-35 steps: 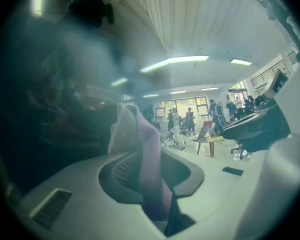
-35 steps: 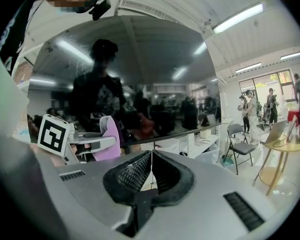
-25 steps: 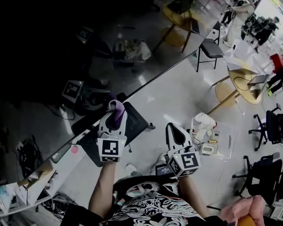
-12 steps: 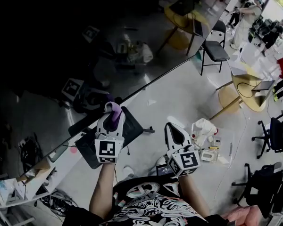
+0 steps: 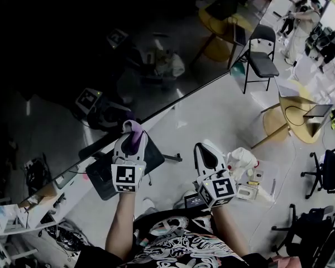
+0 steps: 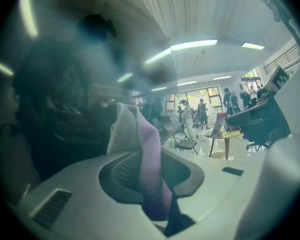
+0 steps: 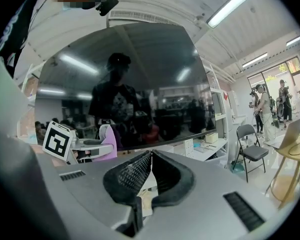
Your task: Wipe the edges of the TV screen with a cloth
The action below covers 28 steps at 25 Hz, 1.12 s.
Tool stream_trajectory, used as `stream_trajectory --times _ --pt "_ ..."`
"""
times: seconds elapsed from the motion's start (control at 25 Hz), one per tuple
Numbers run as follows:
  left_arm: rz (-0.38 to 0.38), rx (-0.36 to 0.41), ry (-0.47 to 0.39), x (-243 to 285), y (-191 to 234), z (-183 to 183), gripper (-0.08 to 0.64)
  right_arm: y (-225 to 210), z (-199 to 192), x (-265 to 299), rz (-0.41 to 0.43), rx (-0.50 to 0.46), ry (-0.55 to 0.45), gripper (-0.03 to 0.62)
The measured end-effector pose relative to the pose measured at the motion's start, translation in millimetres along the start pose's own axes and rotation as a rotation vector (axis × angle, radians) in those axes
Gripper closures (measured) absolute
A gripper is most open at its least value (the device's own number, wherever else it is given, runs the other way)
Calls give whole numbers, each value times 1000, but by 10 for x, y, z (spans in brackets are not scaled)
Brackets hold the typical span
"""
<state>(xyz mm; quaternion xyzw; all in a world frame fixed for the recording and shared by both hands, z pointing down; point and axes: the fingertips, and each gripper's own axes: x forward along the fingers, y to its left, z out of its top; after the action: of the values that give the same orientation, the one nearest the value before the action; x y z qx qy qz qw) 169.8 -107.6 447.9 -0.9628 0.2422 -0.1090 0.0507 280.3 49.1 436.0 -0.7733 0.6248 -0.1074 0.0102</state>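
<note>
Purple and pale woven cloth [image 6: 140,154] fills the left gripper [image 5: 132,132] — the jaws are clamped on a fold of it, and a soft tuft stands up past the tips. The right gripper [image 7: 151,156] carries nothing; its ribbed black pads meet tip to tip, and it hangs beside the left one, further from the screen.

Just beyond the tuft lies the lower edge of the TV screen [image 5: 72,49], a large glossy black panel that mirrors the room and the person holding the tools. The cloth sits at that lower edge, roughly midway along it. Whether it is pressed against the frame or just short of it cannot be told from these views.

Judging by how it slumps and folds, the cloth is light, limp and easily squashed. It would probably drag well along a thin edge, but could slide out if held only by a corner. The present hold, deep in the fold with the loose end leading, looks sound. The screen itself looks fragile and prone to marks — a light touch with fabric only, no hard jaw plastic, seems wise.

Counted: one cloth, one TV screen, two grippers. Further out, one dark folding chair [image 5: 261,57] stands on the pale floor, with a round wooden table [image 5: 293,116] to its right.
</note>
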Motion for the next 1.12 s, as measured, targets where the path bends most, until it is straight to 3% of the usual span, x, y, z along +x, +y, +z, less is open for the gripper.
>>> stream_trajectory --times 0.4,0.68,1.12 --pt "65 -34 -3 296 -177 68 456 -524 50 -175 28 -12 -9 563" --pt "90 -40 -14 416 -260 108 456 -1016 61 -438 -35 -10 -13 563" --pt "7 -56 -40 748 -485 233 456 -1240 -1 -358 -73 19 10 563"
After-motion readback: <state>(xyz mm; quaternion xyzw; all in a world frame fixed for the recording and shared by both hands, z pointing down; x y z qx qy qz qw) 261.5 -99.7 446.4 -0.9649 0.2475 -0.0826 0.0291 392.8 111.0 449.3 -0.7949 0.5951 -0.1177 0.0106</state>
